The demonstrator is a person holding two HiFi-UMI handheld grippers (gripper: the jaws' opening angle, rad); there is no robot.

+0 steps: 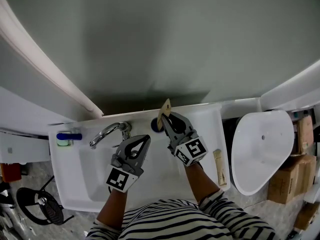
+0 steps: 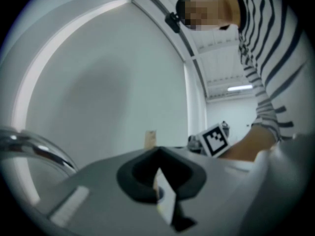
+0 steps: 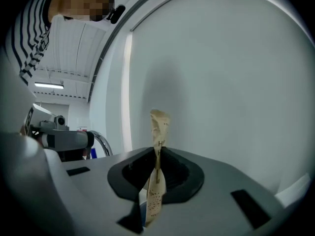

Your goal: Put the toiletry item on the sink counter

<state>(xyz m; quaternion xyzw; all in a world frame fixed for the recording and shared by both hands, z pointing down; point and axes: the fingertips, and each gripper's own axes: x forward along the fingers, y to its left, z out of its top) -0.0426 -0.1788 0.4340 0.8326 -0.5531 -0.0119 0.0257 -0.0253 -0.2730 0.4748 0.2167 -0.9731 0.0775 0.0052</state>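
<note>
View from above: a person in a striped top stands at a white sink counter in the middle of the frame, with a chrome faucet at its back left. Just right of centre, the right gripper pinches a tan paper sachet, which stands upright out of its narrow jaws above the counter's back edge, near the grey wall. The left gripper, lower left over the basin, is closed tight with nothing in it. The sachet looks not yet set down; lowering and releasing it are left. Another flat tan packet lies on the counter's right edge.
</note>
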